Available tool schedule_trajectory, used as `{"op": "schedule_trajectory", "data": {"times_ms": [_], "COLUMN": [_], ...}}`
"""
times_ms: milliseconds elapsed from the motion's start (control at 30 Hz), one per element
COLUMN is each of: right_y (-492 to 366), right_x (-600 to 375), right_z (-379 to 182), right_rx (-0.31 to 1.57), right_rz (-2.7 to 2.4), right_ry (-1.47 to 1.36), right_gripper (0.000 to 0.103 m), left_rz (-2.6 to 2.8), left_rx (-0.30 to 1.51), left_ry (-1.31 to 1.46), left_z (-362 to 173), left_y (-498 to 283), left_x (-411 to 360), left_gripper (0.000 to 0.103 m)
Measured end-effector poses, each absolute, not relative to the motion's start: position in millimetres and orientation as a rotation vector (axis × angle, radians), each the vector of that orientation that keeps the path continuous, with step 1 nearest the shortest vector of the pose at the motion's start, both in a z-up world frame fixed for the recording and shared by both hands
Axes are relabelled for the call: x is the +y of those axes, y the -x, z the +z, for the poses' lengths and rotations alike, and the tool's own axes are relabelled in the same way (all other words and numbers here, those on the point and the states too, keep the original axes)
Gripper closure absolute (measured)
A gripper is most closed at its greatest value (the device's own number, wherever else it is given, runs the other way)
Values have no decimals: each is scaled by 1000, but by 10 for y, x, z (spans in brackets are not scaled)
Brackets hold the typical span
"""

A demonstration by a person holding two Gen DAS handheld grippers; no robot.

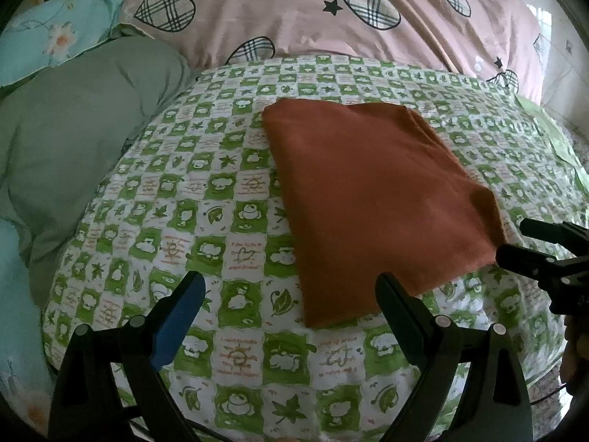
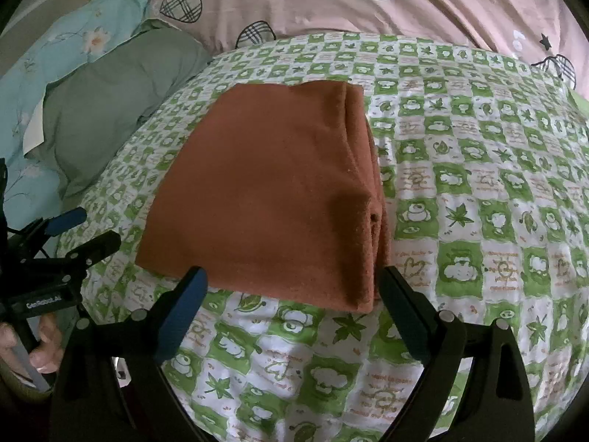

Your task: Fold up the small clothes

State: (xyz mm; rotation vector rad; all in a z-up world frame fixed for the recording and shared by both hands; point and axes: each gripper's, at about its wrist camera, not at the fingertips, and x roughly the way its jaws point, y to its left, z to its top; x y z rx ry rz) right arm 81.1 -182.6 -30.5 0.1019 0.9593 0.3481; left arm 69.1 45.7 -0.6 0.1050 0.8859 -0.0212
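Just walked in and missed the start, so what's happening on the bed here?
A person is folding small clothes with a handheld tool in each hand. A rust-orange cloth lies folded into a neat rectangle on the green-and-white checked sheet, its layered edges on the right. Both tools are open and hold nothing: the right tool sits at the cloth's near edge, the left tool beside its near left corner.

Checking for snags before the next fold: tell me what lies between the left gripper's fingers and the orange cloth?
Only bare green-checked sheet; the left wrist view shows nothing else between the open left gripper and the folded orange cloth.
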Motion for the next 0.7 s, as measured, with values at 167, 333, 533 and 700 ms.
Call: {"op": "schedule_trajectory", "data": {"times_ms": [167, 333, 533, 700], "right_y": [-802, -797, -786, -786], "right_x": [-1828, -1816, -1819, -1829], "right_z": [-300, -297, -277, -268], "right_rx": [958, 958, 956, 957], "right_rz": [350, 348, 348, 350], "right_ry": [-100, -101, -96, -95], "right_gripper": [9, 9, 9, 9], "left_rz": [-21, -28, -21, -21], "left_rx": [884, 882, 880, 881], "left_ry": [-104, -99, -105, -104], "left_z": [0, 13, 21, 22], "left_y": [-679, -660, -644, -643], "left_x": [463, 472, 474, 470], "left_gripper": [9, 9, 9, 9]}}
